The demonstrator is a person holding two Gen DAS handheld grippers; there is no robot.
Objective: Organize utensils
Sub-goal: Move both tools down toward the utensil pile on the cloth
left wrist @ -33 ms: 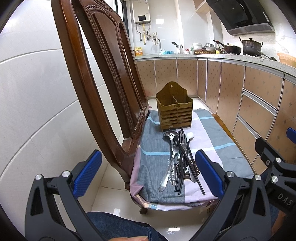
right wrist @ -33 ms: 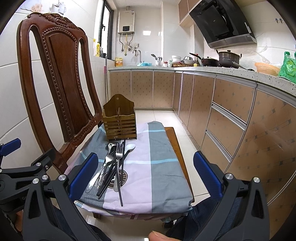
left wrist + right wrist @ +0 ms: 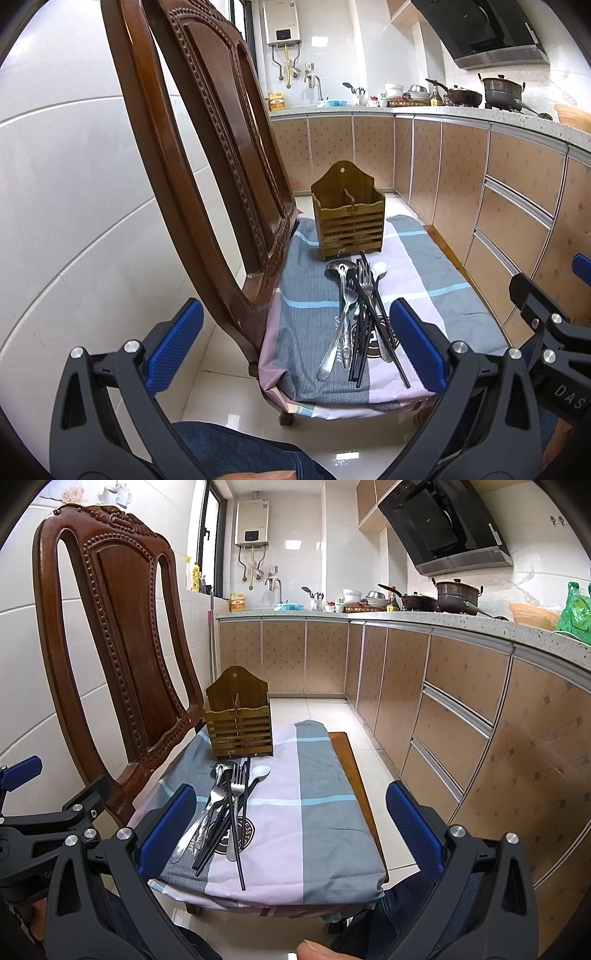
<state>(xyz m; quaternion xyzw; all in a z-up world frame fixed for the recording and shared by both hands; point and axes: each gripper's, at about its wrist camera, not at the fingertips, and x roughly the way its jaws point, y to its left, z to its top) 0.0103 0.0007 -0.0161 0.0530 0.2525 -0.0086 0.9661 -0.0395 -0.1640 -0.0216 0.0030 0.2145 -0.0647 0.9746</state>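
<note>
Nothing looks sorted yet: the utensils (image 3: 356, 317) lie in one crossed heap near the chair (image 3: 207, 155) seat's front edge, and the holder (image 3: 347, 221) at the back edge appears empty. Both the left tool (image 3: 295, 347) and right tool (image 3: 288, 827) hover short of the seat, fingers wide apart, holding nothing.

White tiled walls (image 3: 343, 535) and a glossy pale floor (image 3: 325, 712) surround a carved wooden chair (image 3: 122, 627); tan cabinets (image 3: 461, 709) line the right.
</note>
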